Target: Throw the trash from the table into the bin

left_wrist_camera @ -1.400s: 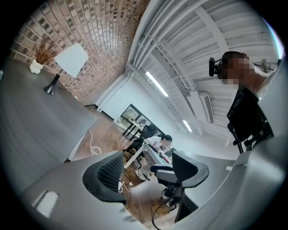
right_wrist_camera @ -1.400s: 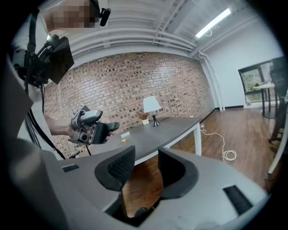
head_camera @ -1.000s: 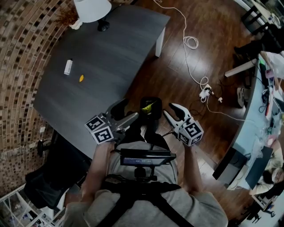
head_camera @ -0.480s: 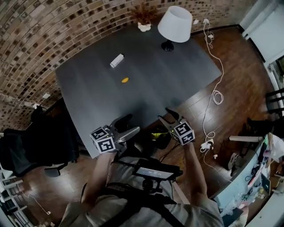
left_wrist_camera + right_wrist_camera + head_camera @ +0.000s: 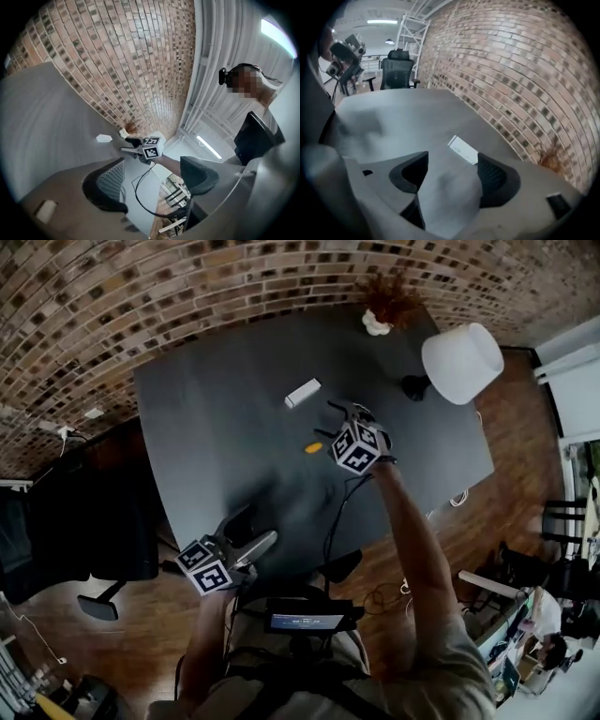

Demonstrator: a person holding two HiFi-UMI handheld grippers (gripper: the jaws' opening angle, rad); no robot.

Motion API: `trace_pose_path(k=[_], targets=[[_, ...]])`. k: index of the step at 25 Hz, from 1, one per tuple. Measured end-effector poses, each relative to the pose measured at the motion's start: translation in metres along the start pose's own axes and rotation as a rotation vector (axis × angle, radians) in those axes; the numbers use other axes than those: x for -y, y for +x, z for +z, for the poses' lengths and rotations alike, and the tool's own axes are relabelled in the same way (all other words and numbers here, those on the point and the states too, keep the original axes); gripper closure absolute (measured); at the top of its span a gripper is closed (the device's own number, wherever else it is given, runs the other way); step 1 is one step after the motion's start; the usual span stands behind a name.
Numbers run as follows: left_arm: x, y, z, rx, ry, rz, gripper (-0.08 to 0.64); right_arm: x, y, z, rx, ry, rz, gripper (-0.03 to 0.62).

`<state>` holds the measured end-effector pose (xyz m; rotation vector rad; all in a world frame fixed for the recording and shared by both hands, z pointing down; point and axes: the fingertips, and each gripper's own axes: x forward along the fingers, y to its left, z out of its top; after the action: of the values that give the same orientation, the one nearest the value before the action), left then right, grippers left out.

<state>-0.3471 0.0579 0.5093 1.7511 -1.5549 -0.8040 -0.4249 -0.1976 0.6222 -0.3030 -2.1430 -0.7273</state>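
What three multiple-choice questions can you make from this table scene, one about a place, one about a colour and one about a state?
1. Where does the orange scrap lie?
A. on the floor
B. on the table, near the white packet
C. on a chair

2. What colour is the lamp shade?
A. white
B. red
C. green

3. How do the left gripper's fingers stand?
A. shut on the white packet
B. shut on the orange scrap
C. apart, with nothing between them

Answers:
1 B: the head view shows it on the dark tabletop, close to the white packet.
2 A: the lamp shade is plain white.
3 C: the left gripper view shows an open gap between the fingers, with nothing in it.
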Motion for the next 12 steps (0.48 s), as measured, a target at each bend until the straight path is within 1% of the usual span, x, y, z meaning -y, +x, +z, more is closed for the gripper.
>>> trace_pose_path(k=[3, 5, 7, 8, 9, 10, 11, 12], targets=[[-0.021, -0.012, -0.001, 0.000, -0.019, 0.042, 0.201, 0.023, 0.055, 0.014, -0.098, -0.224, 0.064, 0.270], [-0.031, -0.018, -0.001, 0.001, -0.017, 0.063, 0.201, 0.026, 0.085, 0.018, -0.166, -0.384, 0.110, 0.270], [-0.037, -0.023, 0.001, 0.015, -0.017, 0.076, 0.201, 0.022, 0.109, 0.014, -0.232, -0.507, 0.169, 0.270], [-0.038, -0.026, 0.002, 0.022, -0.019, 0.079, 0.201, 0.018, 0.117, 0.010, -0.263, -0.545, 0.204, 0.273], [-0.038, -0.027, 0.003, 0.026, -0.021, 0.079, 0.201, 0.013, 0.122, 0.005, -0.288, -0.563, 0.239, 0.276], [-0.038, -0.029, 0.003, 0.026, -0.023, 0.077, 0.201, 0.010, 0.123, 0.002, -0.303, -0.562, 0.267, 0.310], [-0.037, -0.029, 0.003, 0.022, -0.024, 0.072, 0.201, 0.010, 0.122, 0.001, -0.309, -0.547, 0.278, 0.321], [-0.036, -0.029, 0.003, 0.015, -0.024, 0.066, 0.201, 0.011, 0.118, 0.001, -0.308, -0.522, 0.272, 0.430]])
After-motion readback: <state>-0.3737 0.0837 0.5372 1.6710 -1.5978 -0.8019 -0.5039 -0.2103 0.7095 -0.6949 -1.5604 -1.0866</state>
